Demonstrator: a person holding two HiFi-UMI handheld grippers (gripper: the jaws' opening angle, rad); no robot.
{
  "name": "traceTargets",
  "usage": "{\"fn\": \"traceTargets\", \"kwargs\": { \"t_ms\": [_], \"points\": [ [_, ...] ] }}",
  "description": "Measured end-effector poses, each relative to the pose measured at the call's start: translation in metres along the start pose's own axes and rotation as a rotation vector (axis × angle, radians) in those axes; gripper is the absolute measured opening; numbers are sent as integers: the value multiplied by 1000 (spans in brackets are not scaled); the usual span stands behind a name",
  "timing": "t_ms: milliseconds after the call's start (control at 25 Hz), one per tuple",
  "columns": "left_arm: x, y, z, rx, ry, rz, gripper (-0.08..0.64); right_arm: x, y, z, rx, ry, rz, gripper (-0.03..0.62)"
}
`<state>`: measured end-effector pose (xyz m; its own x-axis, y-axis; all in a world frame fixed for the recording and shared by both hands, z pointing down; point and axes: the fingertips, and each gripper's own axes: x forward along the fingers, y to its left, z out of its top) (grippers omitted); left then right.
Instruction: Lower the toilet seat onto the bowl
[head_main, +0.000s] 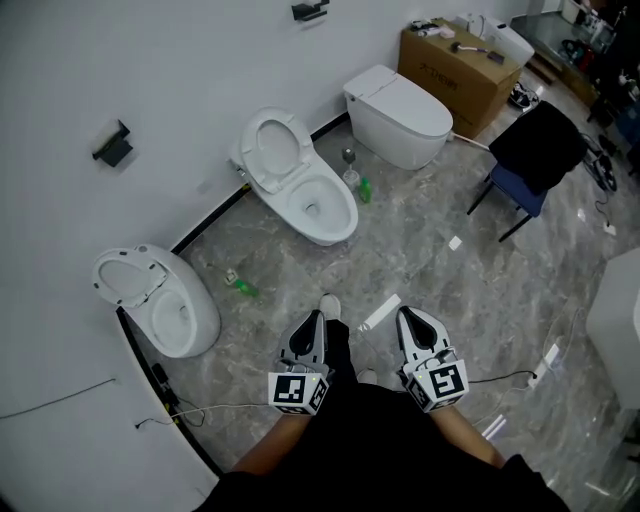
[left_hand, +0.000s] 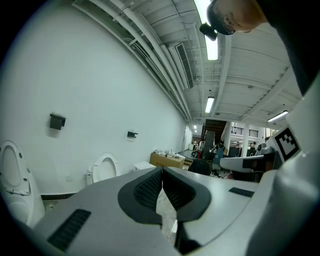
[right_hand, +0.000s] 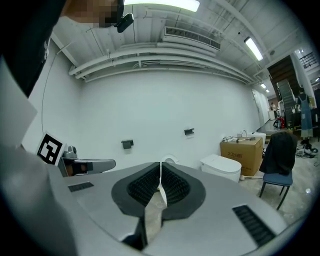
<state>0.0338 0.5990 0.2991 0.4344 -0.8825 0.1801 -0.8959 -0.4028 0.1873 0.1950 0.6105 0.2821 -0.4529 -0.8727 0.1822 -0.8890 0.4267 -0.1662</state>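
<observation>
Shut and empty, the left gripper (head_main: 311, 322) and right gripper (head_main: 410, 318) sit side by side in the head view, the upright toilet seat (head_main: 272, 147) above its bowl (head_main: 322, 207) well ahead of them; the left gripper view puts that seat ahead-left of its jaws, the right gripper view straight beyond its tips.

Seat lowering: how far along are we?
Done: nothing. The middle toilet's seat stands raised, and so does the left toilet's seat. In hand: nothing. The left gripper and right gripper are shut, empty and well short of either seat. Left: approach a raised seat and lower it.
</observation>
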Motion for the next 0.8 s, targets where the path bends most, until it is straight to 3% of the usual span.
{"fn": "traceTargets", "kwargs": {
  "t_ms": [320, 440, 560, 800],
  "points": [
    [111, 74, 30, -28, 35, -23, 17, 118, -51, 32, -7, 29, -70, 32],
    [149, 103, 46, -39, 36, -51, 17, 168, -65, 41, 10, 84, -98, 32],
    [179, 135, 62, -46, 33, -44, 17, 216, -67, 46, 47, 142, -54, 33],
    [225, 212, 79, -67, 43, 16, 17, 316, -63, 61, 18, 169, 11, 33]
  ]
}}
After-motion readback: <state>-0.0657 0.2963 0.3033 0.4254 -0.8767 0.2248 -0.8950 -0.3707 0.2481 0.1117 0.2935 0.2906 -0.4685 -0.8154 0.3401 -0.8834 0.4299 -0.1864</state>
